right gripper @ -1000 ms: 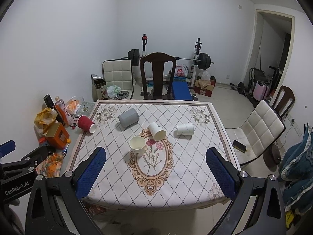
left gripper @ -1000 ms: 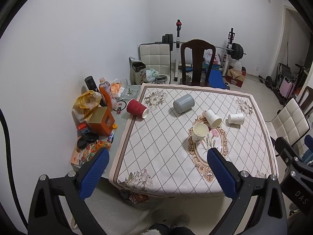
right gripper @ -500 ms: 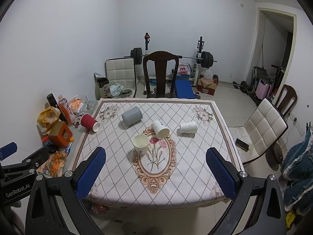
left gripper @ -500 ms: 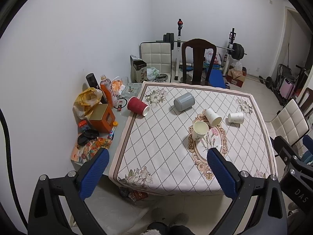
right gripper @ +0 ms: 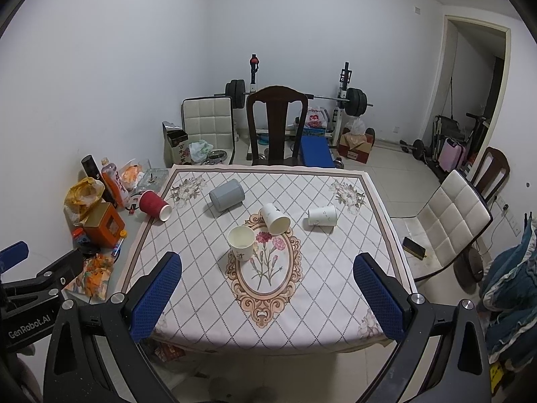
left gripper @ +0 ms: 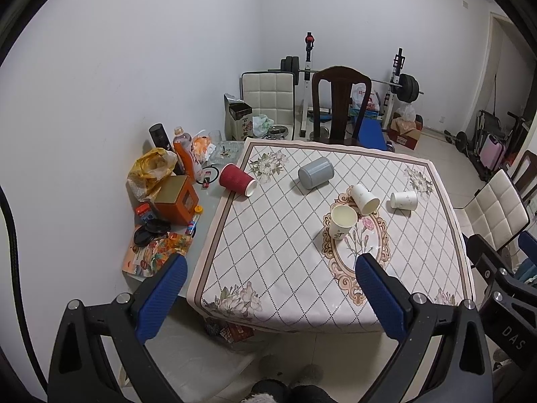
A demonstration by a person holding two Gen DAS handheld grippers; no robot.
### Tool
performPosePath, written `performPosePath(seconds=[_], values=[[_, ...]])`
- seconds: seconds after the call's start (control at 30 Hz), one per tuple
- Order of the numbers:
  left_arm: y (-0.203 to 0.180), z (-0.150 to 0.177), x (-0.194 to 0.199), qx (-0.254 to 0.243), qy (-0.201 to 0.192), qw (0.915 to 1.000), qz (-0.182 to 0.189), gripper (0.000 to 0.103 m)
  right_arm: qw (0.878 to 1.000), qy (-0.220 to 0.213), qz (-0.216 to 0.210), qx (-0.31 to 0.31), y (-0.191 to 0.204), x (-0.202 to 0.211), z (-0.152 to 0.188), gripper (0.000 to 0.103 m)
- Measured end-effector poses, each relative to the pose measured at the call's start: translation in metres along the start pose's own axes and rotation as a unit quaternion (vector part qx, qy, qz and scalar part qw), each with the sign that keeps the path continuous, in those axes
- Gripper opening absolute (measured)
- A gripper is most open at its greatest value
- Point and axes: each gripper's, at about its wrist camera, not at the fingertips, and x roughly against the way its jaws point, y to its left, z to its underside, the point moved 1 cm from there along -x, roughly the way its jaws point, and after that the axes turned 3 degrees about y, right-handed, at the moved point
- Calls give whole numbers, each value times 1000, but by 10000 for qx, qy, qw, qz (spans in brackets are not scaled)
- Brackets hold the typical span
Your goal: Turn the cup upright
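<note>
Cups: one cream cup (right gripper: pixel 241 242) is standing upright on the counter (right gripper: pixel 201 288); two white cups (right gripper: pixel 275 218) (right gripper: pixel 322 216), a grey cup (right gripper: pixel 226 195) and a red cup (right gripper: pixel 154 205) are lying on their sides beyond it. Left claw (left gripper: pixel 268 299) and right claw (right gripper: pixel 268 297) are hovering released, well short of them, gripping nothing.

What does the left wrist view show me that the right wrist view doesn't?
Only the left wrist view shows the black lid by the orange box. Only the right wrist view shows the dark phone-like object on the floor and the blue bedding. Both show the upright cream cup and four tipped cups: red, grey, two white.
</note>
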Motion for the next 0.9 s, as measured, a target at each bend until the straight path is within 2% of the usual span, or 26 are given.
performPosePath(seconds=[0.4,0.9], values=[[-5,16,7,13,59,10000,8,102,10000,45,-28,24,-2,4,9,103],[-9,16,8,-14,72,10000,-34,102,9999,102,-37,24,-9,11,19,103]])
